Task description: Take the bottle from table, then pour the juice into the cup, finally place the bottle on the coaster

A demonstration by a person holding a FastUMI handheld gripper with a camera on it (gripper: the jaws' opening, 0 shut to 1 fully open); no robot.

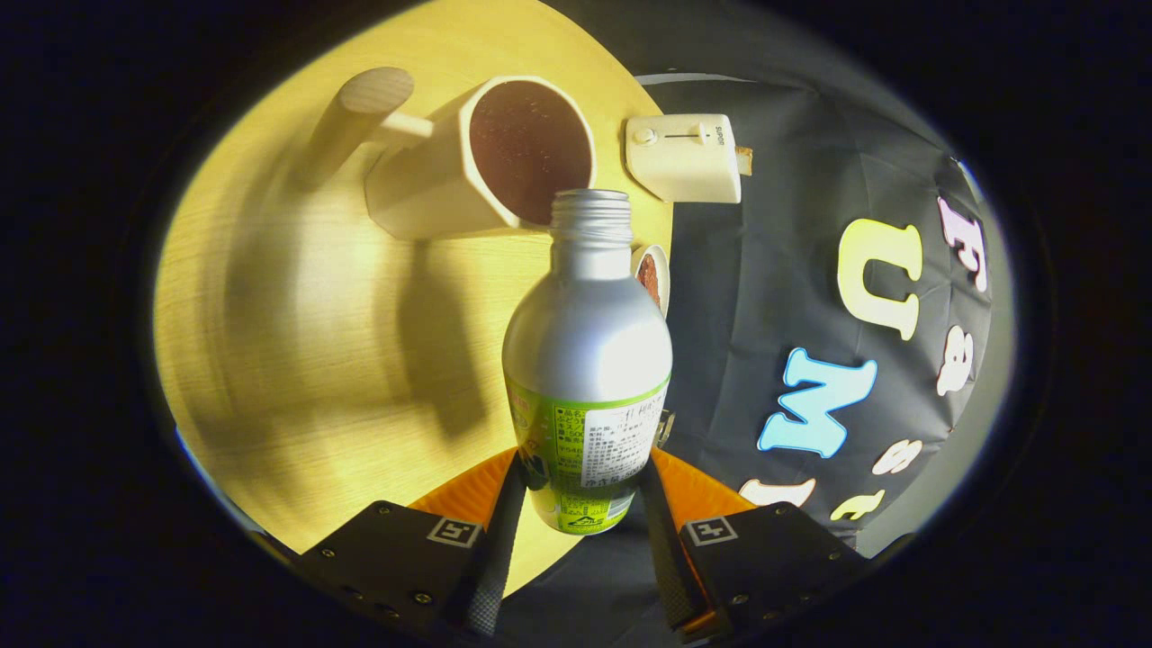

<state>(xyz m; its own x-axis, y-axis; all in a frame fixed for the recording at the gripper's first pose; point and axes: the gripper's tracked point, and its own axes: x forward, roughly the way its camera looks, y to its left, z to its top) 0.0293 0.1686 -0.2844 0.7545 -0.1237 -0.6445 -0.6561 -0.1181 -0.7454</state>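
My gripper (583,490) is shut on a silver metal bottle (587,342) with a green and white label, both fingers pressing on its lower body. The bottle is uncapped and tipped over, its threaded neck pointing at the rim of a cream cup (490,162). The cup has a round wooden handle (355,117) and holds dark liquid (529,148). It stands on the wooden table (297,333), just beyond the bottle's mouth. A small round thing with a dark brown centre (652,279) peeks out beside the bottle's shoulder; it could be the coaster, but I cannot tell.
A cream box-shaped device (686,155) with a knob and a slider sits at the table's edge, past the cup. The table ends close beside the bottle, and the booth's black cloth wall (774,297) lies beyond that edge.
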